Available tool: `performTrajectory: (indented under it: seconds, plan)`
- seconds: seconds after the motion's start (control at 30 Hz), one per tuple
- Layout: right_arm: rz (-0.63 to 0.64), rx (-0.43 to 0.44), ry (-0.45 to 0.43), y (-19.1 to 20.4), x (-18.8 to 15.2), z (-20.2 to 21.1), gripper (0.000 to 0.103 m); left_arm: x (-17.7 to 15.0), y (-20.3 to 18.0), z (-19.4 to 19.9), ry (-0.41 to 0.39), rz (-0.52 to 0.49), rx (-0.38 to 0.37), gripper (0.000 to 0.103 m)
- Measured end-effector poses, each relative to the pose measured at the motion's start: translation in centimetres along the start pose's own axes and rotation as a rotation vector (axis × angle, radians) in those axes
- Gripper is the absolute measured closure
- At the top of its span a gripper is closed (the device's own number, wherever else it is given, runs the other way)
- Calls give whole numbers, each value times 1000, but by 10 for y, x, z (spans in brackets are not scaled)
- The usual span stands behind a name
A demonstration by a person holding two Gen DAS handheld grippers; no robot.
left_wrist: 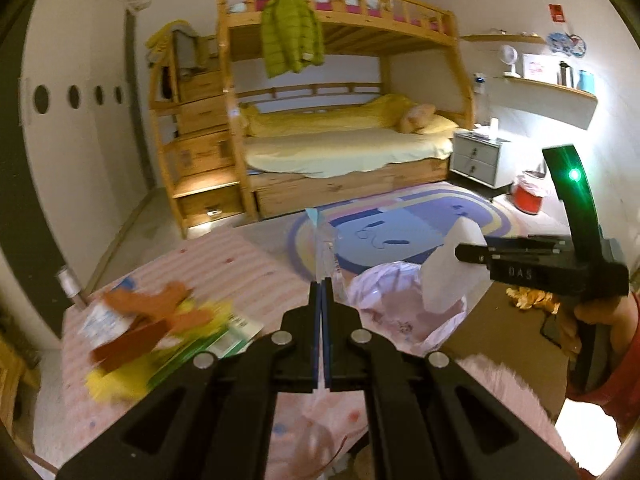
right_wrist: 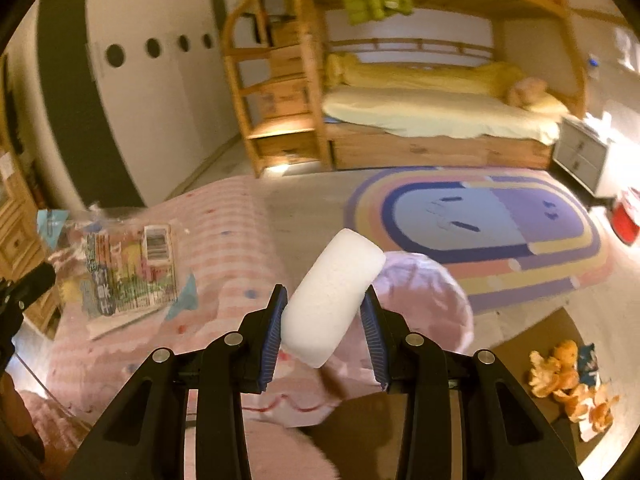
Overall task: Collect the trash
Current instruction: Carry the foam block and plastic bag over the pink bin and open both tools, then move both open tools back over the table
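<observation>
Currently the left gripper is shut on a clear wrapper, while the foam block is clamped in the half-open right gripper over a pink bag. Orange peel remains on the floor. The thin wrapper could slip from so narrow a pinch.

Both grippers — left gripper, right gripper — are showing black linkage arms, silver pivot screws, blue ribbed pads; a red sleeve is showing.
</observation>
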State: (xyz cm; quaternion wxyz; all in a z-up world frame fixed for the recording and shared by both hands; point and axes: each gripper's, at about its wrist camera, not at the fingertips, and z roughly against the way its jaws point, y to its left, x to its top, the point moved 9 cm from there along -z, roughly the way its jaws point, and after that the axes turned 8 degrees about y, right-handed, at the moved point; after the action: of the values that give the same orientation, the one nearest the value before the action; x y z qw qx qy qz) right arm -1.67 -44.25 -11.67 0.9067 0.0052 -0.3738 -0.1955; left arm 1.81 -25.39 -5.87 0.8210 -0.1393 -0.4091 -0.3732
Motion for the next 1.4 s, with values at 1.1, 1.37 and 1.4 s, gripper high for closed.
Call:
performTrajectory:
  seconds: [1.1, 1.37, 1.4]
  plan:
    - [-188, -31, 105, -79, 1, -78, 47, 28, -31, -155, 172, 35, -46, 60]
    - [-75, 26, 85, -15, 1, -37, 47, 2, 9, -100, 191, 108, 61, 57]
    - [-50, 35, 81, -2, 2, -31, 47, -4, 14, -88, 189, 127, 63, 56]
